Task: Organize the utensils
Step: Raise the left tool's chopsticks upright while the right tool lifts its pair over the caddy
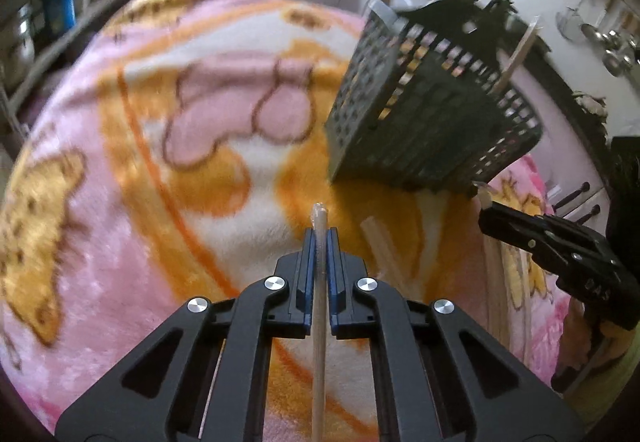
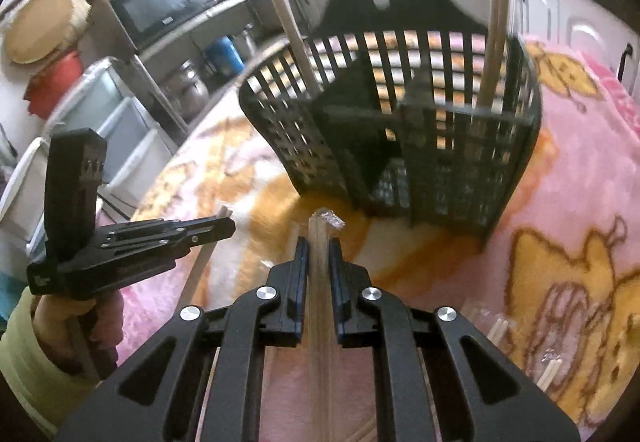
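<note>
Left wrist view: the left gripper (image 1: 320, 238) is clenched on a thin wooden stick (image 1: 319, 322), wrapped in clear plastic at its tip. The stick's long axis runs straight along the fingers, its tip poking out at twelve o'clock. The dark slotted plastic basket (image 1: 432, 114) stands at about one o'clock, well apart, on a fuzzy pink and orange blanket (image 1: 160, 122). Two sticks already stand upright in it. Another stick (image 1: 384, 246) lies loose on the blanket just right of the fingers. The right gripper (image 1: 486, 208) shows at three o'clock, nearer the basket's foot.

Right wrist view: the right gripper (image 2: 319, 242) is clamped on a wider pair of sticks (image 2: 319, 306) in crinkly clear wrap, again lying along the fingers and pointing at twelve o'clock. The basket (image 2: 400, 146), with its divided compartments, sits dead ahead. The left gripper (image 2: 224, 224) is at nine o'clock. More sticks (image 2: 550, 372) lie at four o'clock.

Judging by this, each stick must tip upright before dropping in.
</note>
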### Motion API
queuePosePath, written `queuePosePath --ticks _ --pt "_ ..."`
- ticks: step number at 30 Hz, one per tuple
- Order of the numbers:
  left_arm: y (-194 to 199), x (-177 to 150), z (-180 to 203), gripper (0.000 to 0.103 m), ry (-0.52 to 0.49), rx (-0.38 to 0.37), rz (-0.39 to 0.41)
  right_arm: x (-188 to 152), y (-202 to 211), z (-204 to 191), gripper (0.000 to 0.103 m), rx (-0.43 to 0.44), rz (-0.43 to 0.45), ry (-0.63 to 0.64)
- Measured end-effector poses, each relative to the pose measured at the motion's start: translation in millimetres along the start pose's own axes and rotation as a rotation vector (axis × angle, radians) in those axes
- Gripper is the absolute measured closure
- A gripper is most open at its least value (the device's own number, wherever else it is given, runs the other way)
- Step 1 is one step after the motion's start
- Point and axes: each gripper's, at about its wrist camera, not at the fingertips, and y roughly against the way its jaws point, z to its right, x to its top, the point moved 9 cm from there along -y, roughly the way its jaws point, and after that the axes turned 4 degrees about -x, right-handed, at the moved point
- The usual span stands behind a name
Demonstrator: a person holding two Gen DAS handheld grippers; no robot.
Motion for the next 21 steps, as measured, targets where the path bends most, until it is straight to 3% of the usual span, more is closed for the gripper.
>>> queuePosePath --ticks 7,21 --pt "34 24 27 0.102 -0.108 0.057 0.144 19 36 -1 0.092 -0.042 0.192 0.03" --pt "82 90 79 0.102 -0.16 0.034 0.322 68 120 13 0.093 -0.071 0.56 0.041"
